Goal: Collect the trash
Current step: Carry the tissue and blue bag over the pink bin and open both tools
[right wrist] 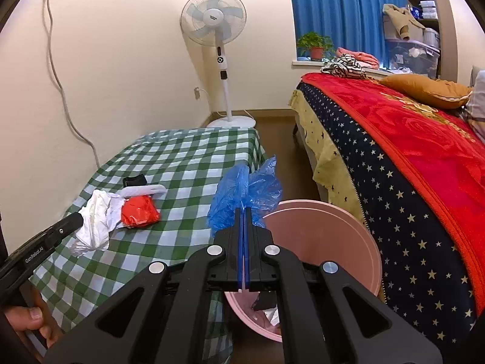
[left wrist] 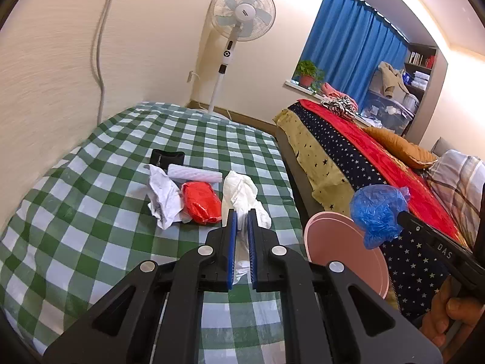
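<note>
On the green-checked table (left wrist: 91, 212) lie a crumpled white paper (left wrist: 163, 197), a red plastic bag (left wrist: 201, 201), a white foam roll (left wrist: 194, 174) and a small black item (left wrist: 166, 157). My left gripper (left wrist: 241, 212) is shut on a white plastic bag (left wrist: 242, 191), just right of the red bag (right wrist: 139, 212). My right gripper (right wrist: 244, 210) is shut on a crumpled blue plastic bag (right wrist: 245, 191) and holds it over the near rim of the pink bin (right wrist: 327, 242). The bin (left wrist: 345, 251) stands on the floor between table and bed, with scraps inside.
A bed with a red blanket and starred cover (right wrist: 409, 166) runs along the right. A standing fan (right wrist: 222, 60) is by the far wall, with a cord hanging down the wall on the left. A hand (right wrist: 27, 318) holds the left gripper's grip.
</note>
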Available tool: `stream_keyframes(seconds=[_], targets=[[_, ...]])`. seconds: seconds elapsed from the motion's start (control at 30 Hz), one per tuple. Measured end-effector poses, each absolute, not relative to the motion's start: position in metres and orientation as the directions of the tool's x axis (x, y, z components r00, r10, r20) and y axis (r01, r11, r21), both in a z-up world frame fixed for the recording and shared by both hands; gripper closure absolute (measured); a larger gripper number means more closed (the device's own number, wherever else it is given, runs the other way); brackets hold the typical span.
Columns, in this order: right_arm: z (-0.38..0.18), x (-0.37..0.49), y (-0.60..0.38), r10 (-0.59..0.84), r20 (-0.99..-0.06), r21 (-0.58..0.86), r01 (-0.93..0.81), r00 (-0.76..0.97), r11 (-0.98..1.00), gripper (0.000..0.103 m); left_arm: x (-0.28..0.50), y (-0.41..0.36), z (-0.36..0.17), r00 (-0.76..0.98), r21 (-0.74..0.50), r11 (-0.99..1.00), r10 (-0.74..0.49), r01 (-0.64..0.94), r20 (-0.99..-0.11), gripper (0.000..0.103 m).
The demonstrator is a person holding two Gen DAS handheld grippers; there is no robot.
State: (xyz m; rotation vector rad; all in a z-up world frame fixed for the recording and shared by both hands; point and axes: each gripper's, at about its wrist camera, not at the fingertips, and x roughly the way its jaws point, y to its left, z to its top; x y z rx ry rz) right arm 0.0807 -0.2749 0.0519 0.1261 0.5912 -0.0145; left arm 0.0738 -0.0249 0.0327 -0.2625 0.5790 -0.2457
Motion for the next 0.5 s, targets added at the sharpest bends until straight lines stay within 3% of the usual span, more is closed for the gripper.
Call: stream_keyframes(seconds=[0.5], targets=[[0.040, 0.092, -0.295, -0.026, -0.576, 0.124, 0.118, 0.817, 0.985, 0.103, 0.091, -0.052, 0.024, 0.792, -0.305, 0.933, -0.330, 0.191, -0.513, 0.096]])
